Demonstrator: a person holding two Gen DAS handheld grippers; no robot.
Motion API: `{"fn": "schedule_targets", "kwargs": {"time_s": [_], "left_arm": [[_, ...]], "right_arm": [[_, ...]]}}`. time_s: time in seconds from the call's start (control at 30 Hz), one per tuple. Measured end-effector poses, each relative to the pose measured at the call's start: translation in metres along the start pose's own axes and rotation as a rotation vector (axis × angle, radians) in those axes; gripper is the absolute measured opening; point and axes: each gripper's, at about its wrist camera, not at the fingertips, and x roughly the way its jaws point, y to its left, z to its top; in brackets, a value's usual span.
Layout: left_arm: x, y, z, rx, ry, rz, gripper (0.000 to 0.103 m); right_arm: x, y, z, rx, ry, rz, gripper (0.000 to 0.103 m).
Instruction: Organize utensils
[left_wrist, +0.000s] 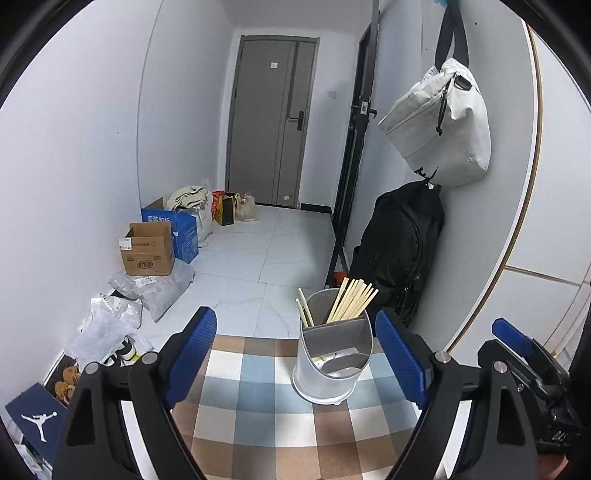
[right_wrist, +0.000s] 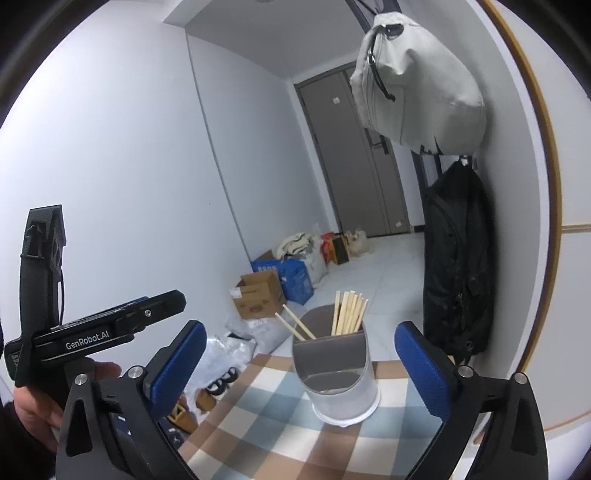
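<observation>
Chopsticks look sorted, both grippers empty
Lower centre of both views, the utensil holder (left_wrist: 332, 354) on the checked cloth (left_wrist: 258, 406) already keeps the chopsticks (left_wrist: 351, 301); left gripper (left_wrist: 299, 350) and right gripper (right_wrist: 301, 362) hang spread apart, no loose utensils visible

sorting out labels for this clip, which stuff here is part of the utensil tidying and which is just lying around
Part of the job:
- utensil holder
- chopsticks standing in its rear compartments
- left gripper, open
- right gripper, open

Just lying about:
- cardboard box
- black backpack
- grey bag hanging on the wall
- checkered tablecloth
</observation>
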Motion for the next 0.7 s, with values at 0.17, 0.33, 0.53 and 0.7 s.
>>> {"fn": "schedule_targets", "kwargs": {"time_s": [0.17,0.33,0.53,0.7], "left_arm": [[-0.011,-0.002,-0.007,-0.002,-0.024,0.018,0.093],[-0.017,-0.001,-0.011,-0.005,-0.036,0.028,0.095],[-0.018,-0.002,-0.015,-0.008,-0.031,0.035,0.095],[-0.016,-0.004,-0.015,-0.004,-0.032,0.044,0.095]], "right_arm": [[-0.005,0.001,-0.002,0.0,-0.01,-0.005,0.103],[-0.012,0.004,-0.005,-0.005,-0.022,-0.006,0.103],[-0.016,0.006,-0.007,-0.018,-0.027,-0.005,0.103],[-0.016,0.007,-0.008,-0.015,-0.028,-0.007,0.103]]}}
